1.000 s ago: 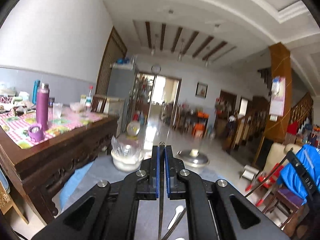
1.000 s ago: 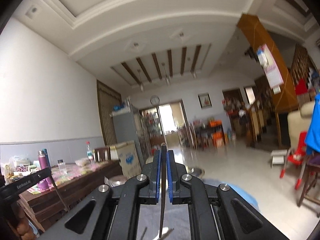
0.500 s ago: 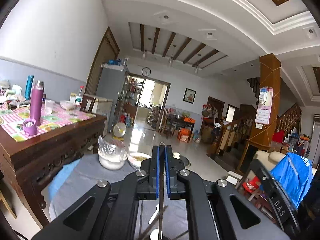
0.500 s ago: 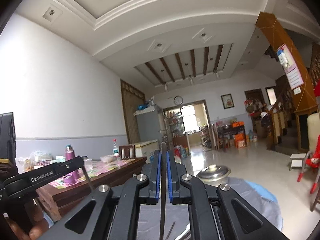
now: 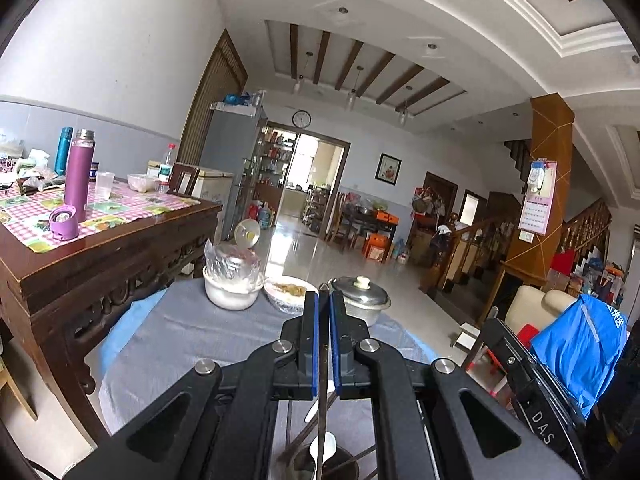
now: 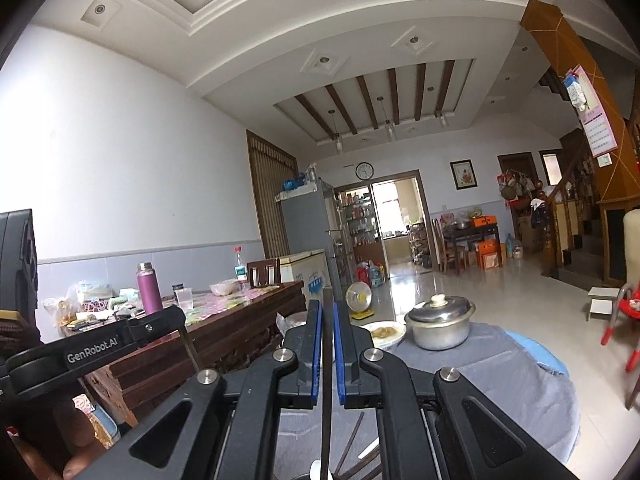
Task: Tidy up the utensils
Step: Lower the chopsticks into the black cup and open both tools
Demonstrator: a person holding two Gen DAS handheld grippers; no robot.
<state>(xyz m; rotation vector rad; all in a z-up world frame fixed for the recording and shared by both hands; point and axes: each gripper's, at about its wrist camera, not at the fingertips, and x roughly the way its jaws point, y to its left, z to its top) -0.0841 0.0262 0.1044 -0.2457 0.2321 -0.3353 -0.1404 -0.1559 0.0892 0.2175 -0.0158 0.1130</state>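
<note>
My left gripper [image 5: 324, 300] is shut on a thin dark chopstick [image 5: 322, 408] that runs upright between its blue pads. Below it a round holder [image 5: 320, 462] contains a white spoon [image 5: 325, 446] and other chopsticks. My right gripper [image 6: 327, 308] is shut on another dark chopstick [image 6: 327, 400], also upright. Loose chopsticks [image 6: 352, 444] and a white spoon tip [image 6: 316, 470] show under it. The left gripper's body [image 6: 100, 344] appears at the left of the right wrist view, with its chopstick [image 6: 188, 344] sticking up.
A round table with grey cloth [image 5: 188, 332] carries a white bowl with plastic bag [image 5: 232, 288], a food plate [image 5: 290, 294] and a lidded steel pot [image 5: 362, 294]. A dark wooden table [image 5: 100, 248] with bottles stands left. A blue-draped chair [image 5: 580, 352] is right.
Both cameras have tilted down and shifted, bringing the round table, bowls and pot into fuller view. Both grippers stay shut on their chopsticks.
</note>
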